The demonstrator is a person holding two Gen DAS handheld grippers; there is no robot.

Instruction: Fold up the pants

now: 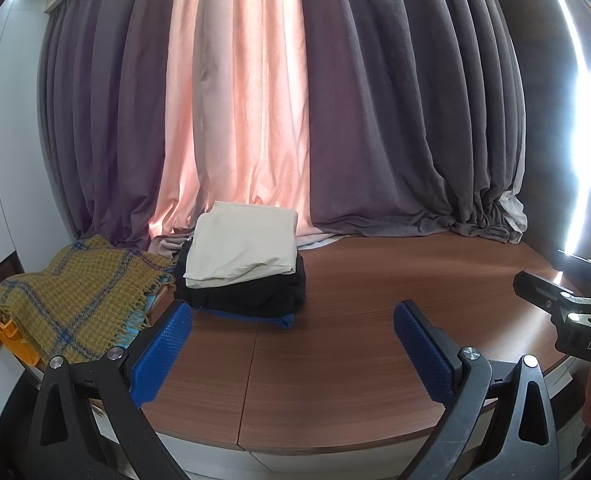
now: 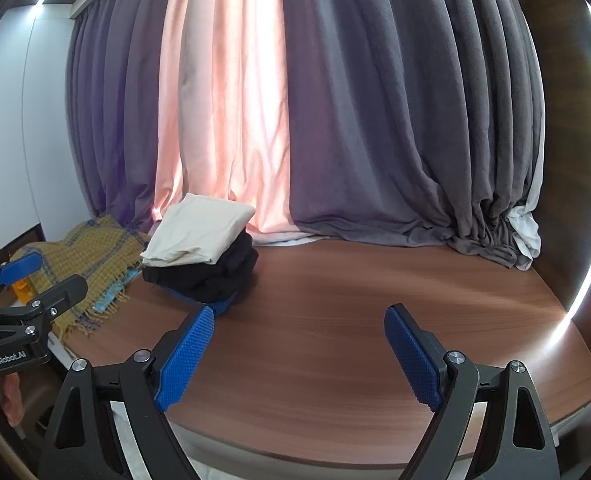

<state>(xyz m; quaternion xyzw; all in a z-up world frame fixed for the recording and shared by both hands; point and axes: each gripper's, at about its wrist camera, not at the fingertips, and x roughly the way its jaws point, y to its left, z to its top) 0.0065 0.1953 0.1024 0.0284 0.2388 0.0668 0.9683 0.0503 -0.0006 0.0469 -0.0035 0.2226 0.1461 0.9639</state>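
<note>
Stack of folded garments (image 1: 241,272) sits centre-left on the desk (image 1: 375,320), cream piece on top, black below, blue at the bottom; which are pants I can't tell. Yellow plaid blanket (image 1: 75,296) lies just left of it. Left hand-held gripper (image 1: 293,348) and right hand-held gripper (image 2: 299,354) both wide open, holding nothing, over bare wood at lower frame. No unfolded pants in view, so folding looks done or between items. Next move: fetch another pair, if any.
</note>
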